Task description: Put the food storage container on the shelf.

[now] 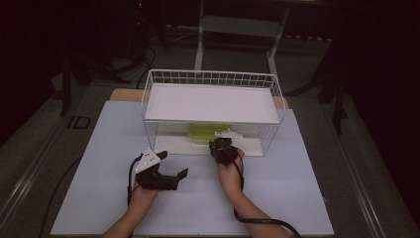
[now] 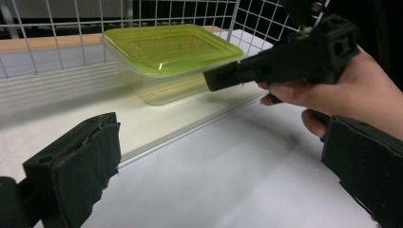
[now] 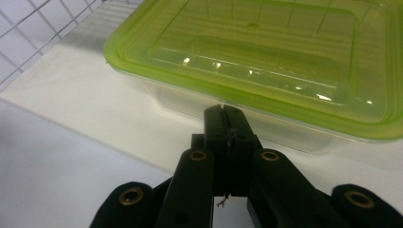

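One clear plastic rectangular food container with a translucent lime-green lid sits on the lower shelf of a white wire rack, under the rack's single flat white upper shelf. The lid is on, and the container rests flat on the white shelf floor near the open front edge. There are two black two-jaw grippers, each held in one of the person's hands. The right gripper reaches into the front of the rack; in the right gripper view its jaws are pressed together with no gap and nothing between them, their tips right at the near side wall of the container just below the lid's rim, though I cannot tell if they touch it. The left gripper is outside the rack, on or just above the white tabletop, well to the left of the container; its jaws stand wide apart and hold nothing. The left gripper view shows the right hand wrapped around its gripper. One rack, one container, one table surface.
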Available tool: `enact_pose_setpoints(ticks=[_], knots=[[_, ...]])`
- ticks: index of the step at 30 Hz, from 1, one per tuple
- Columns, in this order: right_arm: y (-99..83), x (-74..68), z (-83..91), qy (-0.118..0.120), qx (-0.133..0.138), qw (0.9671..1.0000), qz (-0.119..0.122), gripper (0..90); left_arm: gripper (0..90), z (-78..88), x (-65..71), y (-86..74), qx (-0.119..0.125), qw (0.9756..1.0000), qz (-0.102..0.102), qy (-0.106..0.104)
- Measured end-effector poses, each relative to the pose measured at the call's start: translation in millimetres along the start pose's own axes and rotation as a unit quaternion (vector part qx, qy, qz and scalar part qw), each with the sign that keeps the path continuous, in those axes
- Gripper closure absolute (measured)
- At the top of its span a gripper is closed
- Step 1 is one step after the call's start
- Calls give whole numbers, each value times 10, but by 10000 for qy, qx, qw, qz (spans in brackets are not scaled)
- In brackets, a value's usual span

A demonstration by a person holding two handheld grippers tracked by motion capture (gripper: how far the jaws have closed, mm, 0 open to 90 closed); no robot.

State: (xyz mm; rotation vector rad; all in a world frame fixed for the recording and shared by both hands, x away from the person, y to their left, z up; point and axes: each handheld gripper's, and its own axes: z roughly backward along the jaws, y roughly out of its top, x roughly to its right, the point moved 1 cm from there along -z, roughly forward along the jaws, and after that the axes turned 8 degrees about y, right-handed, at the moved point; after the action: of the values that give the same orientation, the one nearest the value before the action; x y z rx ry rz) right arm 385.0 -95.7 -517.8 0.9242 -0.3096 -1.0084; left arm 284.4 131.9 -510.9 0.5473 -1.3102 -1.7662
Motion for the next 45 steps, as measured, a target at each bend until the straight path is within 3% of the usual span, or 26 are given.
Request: enact_pose_setpoints(ticks=[8, 14, 22, 26, 29, 33, 39, 45], knots=[[68, 33, -78, 0, -1, 10000, -22, 886, 0, -6, -5, -23, -25, 10000, -24, -23], [83, 71, -73, 29, -81, 9998, -167, 888, 0, -3, -2, -25, -14, 10000, -45, -38], [26, 35, -29, 85, -38, 10000, -36, 827, 0, -7, 28, -17, 0, 9999, -142, -62], [-22, -6, 65, 297, -35, 9996, 4, 679, 0, -17, 39, -5, 29, 9998, -188, -66], [-44, -28, 119, 328, -23, 9994, 94, 627, 0, -36, 50, -2, 25, 9996, -272, -70], [-92, -77, 231, 616, -27, 9973, 407, 468, 0, -61, 86, 64, 51, 9989, -354, -293], [-113, -108, 430, 1011, 144, 9935, 494, 226, 0, -37, 108, 177, 109, 9972, -467, -573], [-112, -131, 555, 1104, 178, 9918, 627, 179, 0, 6, 160, 258, 163, 9954, -521, -784]])
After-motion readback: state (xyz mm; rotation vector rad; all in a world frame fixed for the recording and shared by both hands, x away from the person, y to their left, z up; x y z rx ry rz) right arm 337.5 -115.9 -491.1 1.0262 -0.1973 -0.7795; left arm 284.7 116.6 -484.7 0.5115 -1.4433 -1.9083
